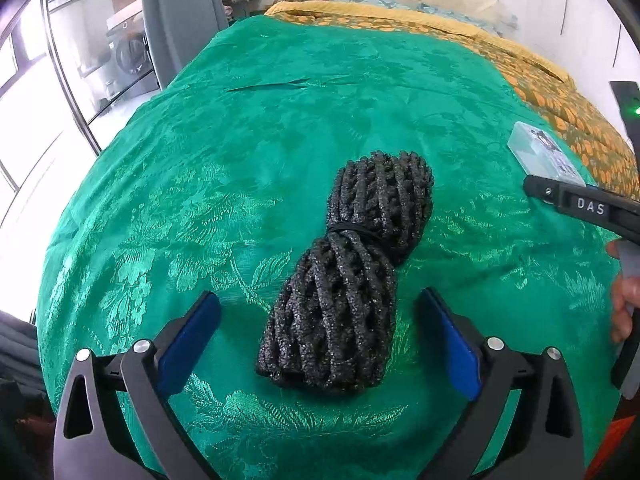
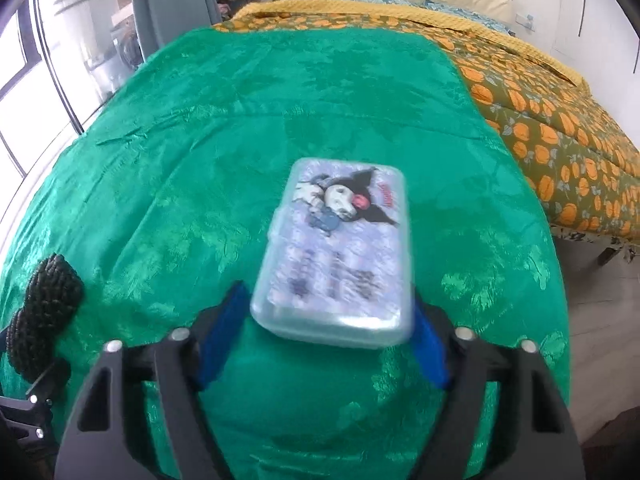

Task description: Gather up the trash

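Two grippers over the green bedspread [image 1: 280,92]: left gripper [image 1: 320,344] has its jaws spread wide, the black foam net bundle [image 1: 348,280] lying loose between them. Right gripper [image 2: 326,340] is clamped on the clear cartoon box [image 2: 340,256], blue pads [image 2: 224,336] against its sides.

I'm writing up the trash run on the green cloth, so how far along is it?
Nothing looks collected yet. The right gripper has its blue pads against the plastic case, which looks lifted. The left gripper stands open around the near end of the black mesh bundle, not gripping. No bin shows.
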